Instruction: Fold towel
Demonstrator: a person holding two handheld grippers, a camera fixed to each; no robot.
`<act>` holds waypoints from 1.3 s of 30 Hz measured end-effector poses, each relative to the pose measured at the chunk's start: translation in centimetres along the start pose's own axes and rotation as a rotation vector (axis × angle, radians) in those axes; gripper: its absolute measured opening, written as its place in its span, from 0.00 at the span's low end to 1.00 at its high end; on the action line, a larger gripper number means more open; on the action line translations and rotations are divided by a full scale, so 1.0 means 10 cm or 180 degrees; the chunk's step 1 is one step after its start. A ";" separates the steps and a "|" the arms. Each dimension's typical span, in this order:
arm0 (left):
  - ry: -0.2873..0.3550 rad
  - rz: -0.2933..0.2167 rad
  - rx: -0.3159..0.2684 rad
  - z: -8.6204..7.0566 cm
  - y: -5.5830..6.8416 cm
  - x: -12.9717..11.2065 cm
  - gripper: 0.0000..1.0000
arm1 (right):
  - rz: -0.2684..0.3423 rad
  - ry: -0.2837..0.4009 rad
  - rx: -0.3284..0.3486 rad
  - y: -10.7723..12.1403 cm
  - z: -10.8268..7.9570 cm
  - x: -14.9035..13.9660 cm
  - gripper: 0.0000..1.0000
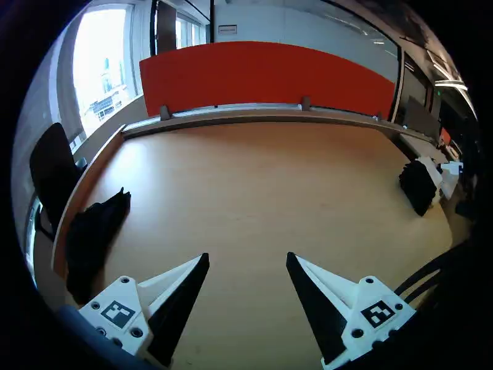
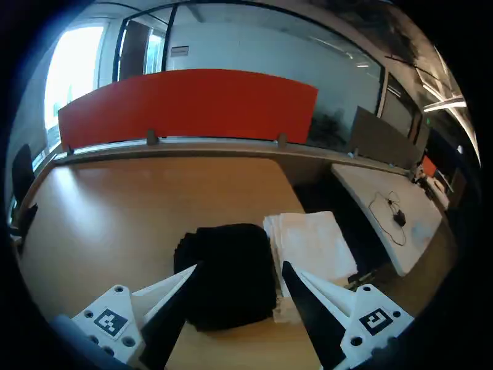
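Black folded towels (image 2: 228, 246) beside white ones (image 2: 311, 243) at the desk's (image 2: 142, 197) right edge, seemingly finished stacks; right gripper (image 2: 240, 265) hangs spread above them, left gripper (image 1: 247, 254) spread over bare wood

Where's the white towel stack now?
In the right gripper view, the white towel stack lies right of the black towel stack at the right edge of the wooden desk.

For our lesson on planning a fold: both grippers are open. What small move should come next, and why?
Probably swing the left gripper toward the crumpled black towel at the table edge, left in its view: it looks unfolded, while the black stack and white stack near the open right gripper already lie folded.
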State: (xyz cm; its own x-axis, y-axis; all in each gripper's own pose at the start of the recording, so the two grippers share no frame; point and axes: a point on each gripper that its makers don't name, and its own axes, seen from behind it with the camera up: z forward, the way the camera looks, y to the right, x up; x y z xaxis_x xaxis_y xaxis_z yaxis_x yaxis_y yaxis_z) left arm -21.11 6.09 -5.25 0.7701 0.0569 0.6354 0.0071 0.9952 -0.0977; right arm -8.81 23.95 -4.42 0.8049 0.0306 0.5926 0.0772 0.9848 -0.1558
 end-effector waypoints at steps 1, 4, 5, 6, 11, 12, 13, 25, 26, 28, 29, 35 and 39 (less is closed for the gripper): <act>0.0008 -0.0011 0.0003 0.00 -0.01 0.01 0.93 | 0.0007 0.0037 0.0000 -0.01 -0.01 0.02 0.97; 0.0043 -0.0034 0.0020 -0.01 -0.03 0.07 0.93 | 0.0037 0.0167 0.0003 -0.06 -0.04 0.11 0.97; 0.0058 -0.0039 0.0028 -0.01 -0.04 0.09 0.93 | 0.0049 0.0214 0.0004 -0.07 -0.06 0.15 0.97; 0.0076 -0.0043 0.0036 -0.01 -0.05 0.12 0.93 | 0.0063 0.0269 0.0009 -0.09 -0.07 0.18 0.97; 0.0179 -0.0082 0.0059 -0.03 -0.08 0.26 0.93 | 0.0136 0.0547 0.0081 -0.21 -0.17 0.36 0.97; 0.0205 -0.0097 0.0066 -0.03 -0.09 0.29 0.93 | 0.0156 0.0611 0.0099 -0.24 -0.20 0.40 0.97; 0.0229 -0.0115 0.0075 -0.04 -0.10 0.32 0.93 | 0.0177 0.0665 0.0109 -0.26 -0.22 0.43 0.97; 0.0542 -0.0196 0.0138 -0.11 -0.17 0.65 0.93 | 0.0478 0.1250 0.0179 -0.37 -0.47 0.84 0.97; 0.0571 -0.0196 0.0139 -0.12 -0.17 0.67 0.93 | 0.0488 0.1270 0.0191 -0.37 -0.48 0.86 0.97; 0.0631 -0.0208 0.0146 -0.13 -0.18 0.73 0.93 | 0.0480 0.1302 0.0197 -0.38 -0.50 0.89 0.97; 0.0658 -0.0216 0.0151 -0.14 -0.18 0.75 0.93 | 0.0470 0.1316 0.0196 -0.39 -0.50 0.91 0.97; 0.0926 -0.0277 0.0165 -0.21 -0.21 1.00 0.93 | 0.0340 0.1387 0.0121 -0.43 -0.54 1.02 0.97; 0.1188 -0.0275 0.0185 -0.29 -0.25 1.24 0.93 | 0.0225 0.1454 0.0114 -0.51 -0.59 1.11 0.97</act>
State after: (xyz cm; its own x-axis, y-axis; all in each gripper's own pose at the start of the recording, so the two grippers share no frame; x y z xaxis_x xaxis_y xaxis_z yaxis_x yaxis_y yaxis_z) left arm -9.76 4.07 0.63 0.9475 -0.0495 0.3159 0.0540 0.9985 -0.0055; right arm 3.17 18.22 -1.71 0.9849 0.0271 0.1712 -0.0010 0.9885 -0.1510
